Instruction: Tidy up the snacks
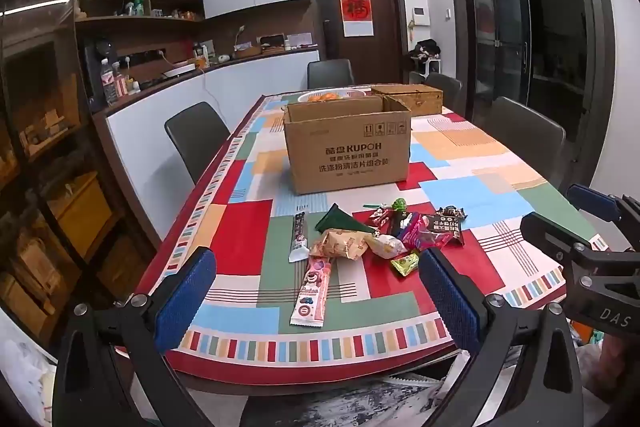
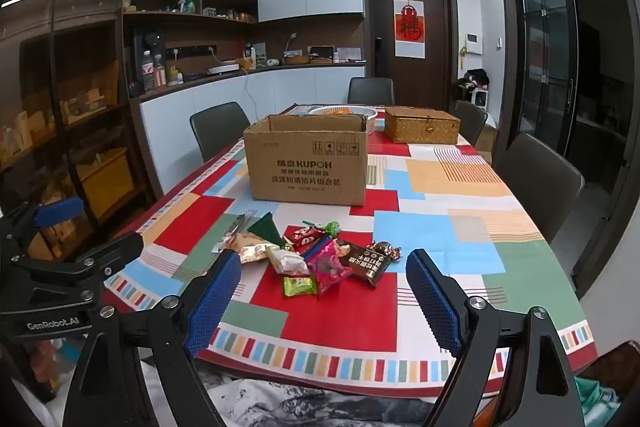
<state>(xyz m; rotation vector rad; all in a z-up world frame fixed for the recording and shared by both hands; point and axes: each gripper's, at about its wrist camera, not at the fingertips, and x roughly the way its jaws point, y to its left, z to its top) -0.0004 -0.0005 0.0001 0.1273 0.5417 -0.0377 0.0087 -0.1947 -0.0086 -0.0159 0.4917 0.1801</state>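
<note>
Both tools up off the table's near edge: left gripper (image 1: 318, 291) spread wide, nothing between its blue pads; right gripper (image 2: 324, 297) just as wide, equally empty. Snack pile (image 2: 320, 255) scattered on the patchwork tablecloth (image 2: 440, 227), near the front edge. Open cardboard box (image 2: 308, 167) right behind it, wicker basket (image 2: 422, 125) farther back.

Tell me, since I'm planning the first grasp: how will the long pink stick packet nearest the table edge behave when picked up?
The pink stick packet looks thin and long, so it probably sags if pinched at one end. Its wrapper appears glossy, so likely slippery. It lies flat, apart from the pile, so it probably slides when pushed.
</note>
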